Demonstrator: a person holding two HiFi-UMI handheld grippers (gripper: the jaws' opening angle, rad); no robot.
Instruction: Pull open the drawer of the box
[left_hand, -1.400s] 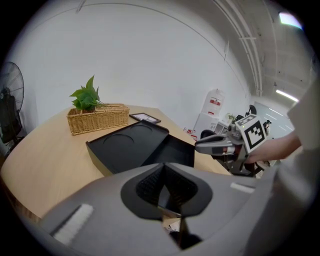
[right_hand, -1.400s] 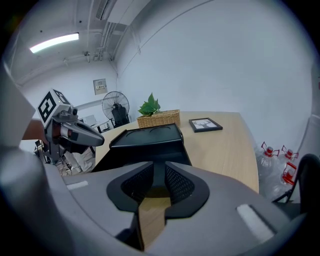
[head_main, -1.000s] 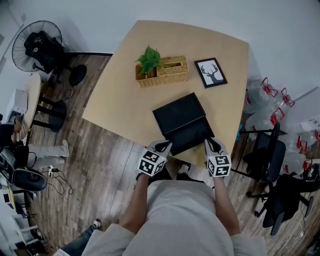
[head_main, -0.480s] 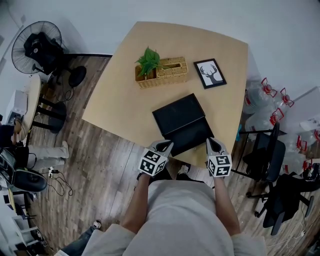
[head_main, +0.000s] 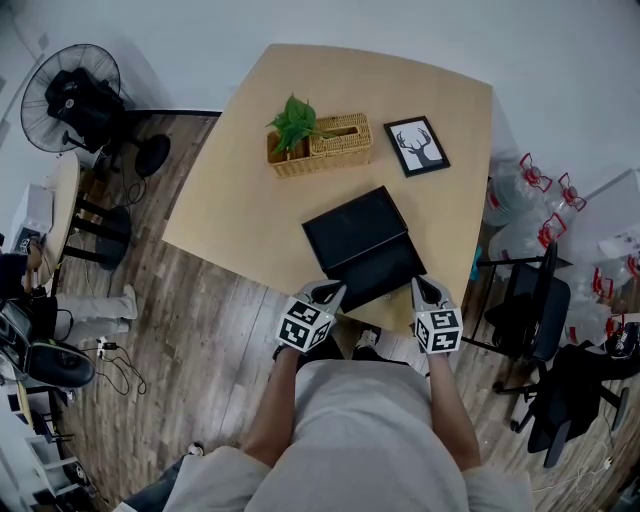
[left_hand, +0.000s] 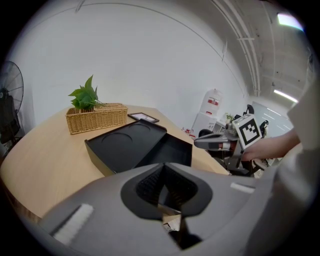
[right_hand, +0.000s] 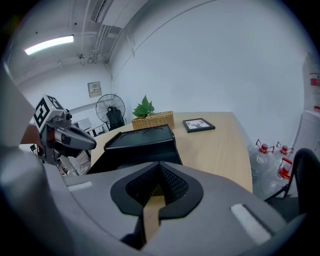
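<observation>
Fingers on your left gripper (head_main: 326, 291) and right gripper (head_main: 425, 287) sit closed on nothing, unmoved this past second. The drawer (head_main: 380, 272) already juts from the box (head_main: 350, 228) toward the table's (head_main: 250, 190) near edge, so the pull looks done.

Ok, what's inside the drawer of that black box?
The drawer stands pulled out of the box, and the part that shows looks bare: black floor and walls only. Its back end sits under the box top, hidden.
</observation>
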